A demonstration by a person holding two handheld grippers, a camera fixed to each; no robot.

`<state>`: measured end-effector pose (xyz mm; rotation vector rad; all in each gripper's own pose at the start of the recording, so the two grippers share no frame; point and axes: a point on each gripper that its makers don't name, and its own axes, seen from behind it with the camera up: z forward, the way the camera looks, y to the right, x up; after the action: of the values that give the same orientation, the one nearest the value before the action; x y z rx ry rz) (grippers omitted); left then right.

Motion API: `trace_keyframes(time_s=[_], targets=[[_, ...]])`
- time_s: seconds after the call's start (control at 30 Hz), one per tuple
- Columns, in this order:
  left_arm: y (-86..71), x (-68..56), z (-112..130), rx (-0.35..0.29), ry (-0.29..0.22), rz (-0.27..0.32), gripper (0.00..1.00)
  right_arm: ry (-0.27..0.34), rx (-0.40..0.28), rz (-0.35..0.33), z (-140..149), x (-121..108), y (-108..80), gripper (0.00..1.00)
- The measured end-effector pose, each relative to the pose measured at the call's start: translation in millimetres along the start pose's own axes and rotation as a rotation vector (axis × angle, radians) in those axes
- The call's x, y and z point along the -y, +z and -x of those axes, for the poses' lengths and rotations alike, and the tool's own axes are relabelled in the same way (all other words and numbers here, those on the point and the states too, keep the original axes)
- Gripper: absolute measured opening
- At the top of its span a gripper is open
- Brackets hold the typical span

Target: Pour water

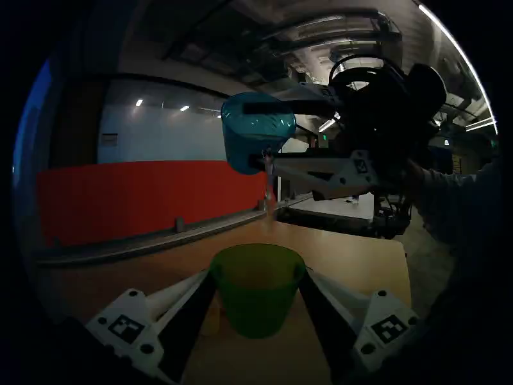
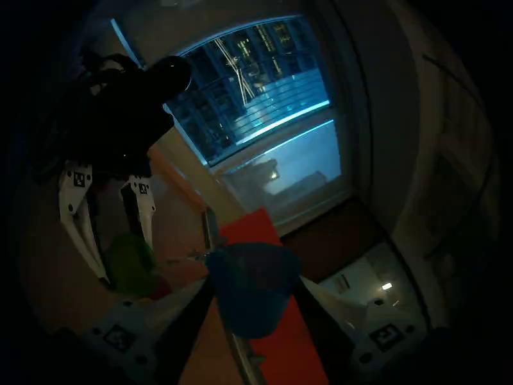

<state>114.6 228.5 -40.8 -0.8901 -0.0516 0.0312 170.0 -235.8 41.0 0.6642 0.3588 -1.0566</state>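
In the left gripper view a green cup (image 1: 258, 297) sits upright between my left gripper's fingers, and the left gripper (image 1: 258, 307) is shut on it just above the wooden table (image 1: 346, 256). Higher up, a blue cup (image 1: 255, 130) hangs tipped on its side, mouth toward the left, held by the right gripper (image 1: 272, 138). In the right gripper view the blue cup (image 2: 252, 295) fills the gap of my right gripper (image 2: 253, 301), which is shut on it. Off to the left there, the left gripper (image 2: 122, 256) holds the green cup (image 2: 130, 264).
A red wall panel (image 1: 147, 196) and a metal rail (image 1: 167, 234) run along the table's far edge. A person's sleeve (image 1: 462, 205) reaches in from the right. A large window (image 2: 276, 122) takes up the upper middle of the right gripper view.
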Motion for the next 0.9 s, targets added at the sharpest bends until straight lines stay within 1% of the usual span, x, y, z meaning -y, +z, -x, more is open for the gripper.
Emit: trace_keyframes(time_s=[0.27,0.9], targets=[[-0.3,-2.5,-1.0,0.003,0.007,0.004,0.87,-0.057,0.008,0.019,0.9,-5.4,3.8,0.89],[2.5,-3.5,-0.6,0.008,0.01,0.01,0.86,-0.16,0.008,0.044,-1.4,-17.9,4.7,0.89]])
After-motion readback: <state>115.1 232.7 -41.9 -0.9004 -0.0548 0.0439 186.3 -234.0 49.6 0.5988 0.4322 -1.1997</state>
